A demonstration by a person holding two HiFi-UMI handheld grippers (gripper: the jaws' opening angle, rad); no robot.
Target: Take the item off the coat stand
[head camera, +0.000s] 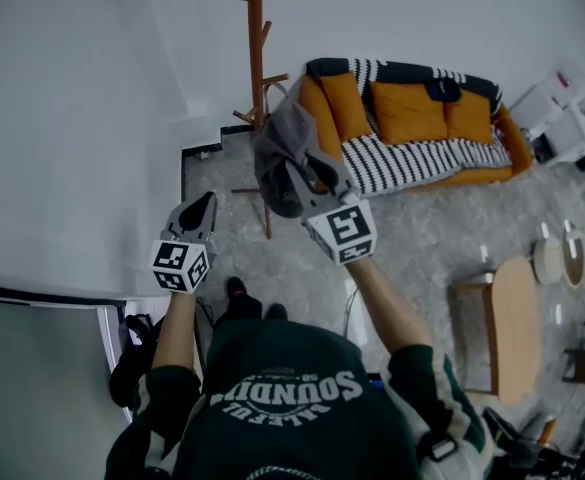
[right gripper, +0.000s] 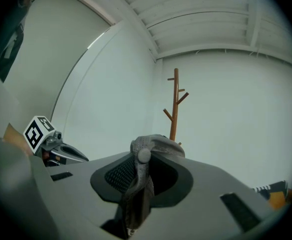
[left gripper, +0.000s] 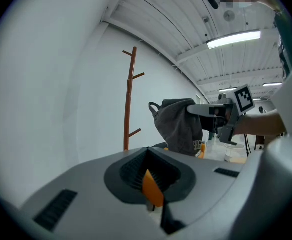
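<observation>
grey cloth cap (head camera: 290,158), pinched near its crown button in my right hand-held gripper (head camera: 300,176) and hanging clear of the wooden coat stand (head camera: 256,48) behind it. the fabric droops on both sides of the pads, so i judge it light and floppy, neither slippery nor fragile. a bunched seam or the stiffer brim looks the surest hold. my left hand-held gripper (head camera: 204,206) is pressed together on nothing, off to the side.

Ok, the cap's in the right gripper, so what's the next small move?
Probably draw the right gripper back a little and lower it towards the sofa: its jaws are clamped on the grey cap, which hangs clear of the coat stand and its pegs.
</observation>
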